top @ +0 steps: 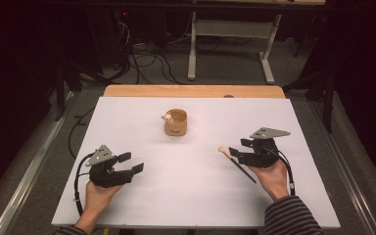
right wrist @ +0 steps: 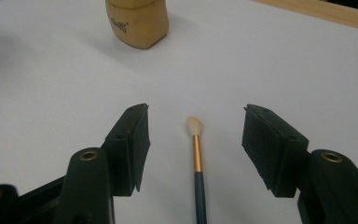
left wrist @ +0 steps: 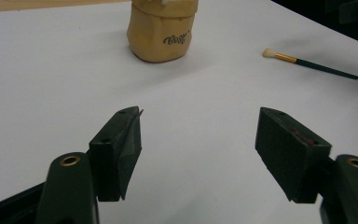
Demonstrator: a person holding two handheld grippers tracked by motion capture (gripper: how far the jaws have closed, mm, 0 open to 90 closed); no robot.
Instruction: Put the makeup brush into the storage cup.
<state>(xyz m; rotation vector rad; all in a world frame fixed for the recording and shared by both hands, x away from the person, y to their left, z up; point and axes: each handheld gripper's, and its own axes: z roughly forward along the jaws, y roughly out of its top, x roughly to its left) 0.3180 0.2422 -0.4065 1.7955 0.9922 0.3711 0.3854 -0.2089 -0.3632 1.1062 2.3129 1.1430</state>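
High view, left to right: the left gripper rests low on the white sheet, jaws spread wide with nothing between them, well apart from everything else. Past it, near the middle and toward the far edge, stands a tan cup with something small and pale at its rim; what it is cannot be told. Further right the brush lies flat on the sheet, pale tip toward the cup, dark handle running back under the right gripper. That gripper is released too, jaws parted.

Right gripper view: the brush lies between the two jaws, about midway, touching neither, with its bristle tip roughly level with the jaw tips and the cup well beyond.

Left gripper view: the cup stands ahead, and the brush lies far off to the right.
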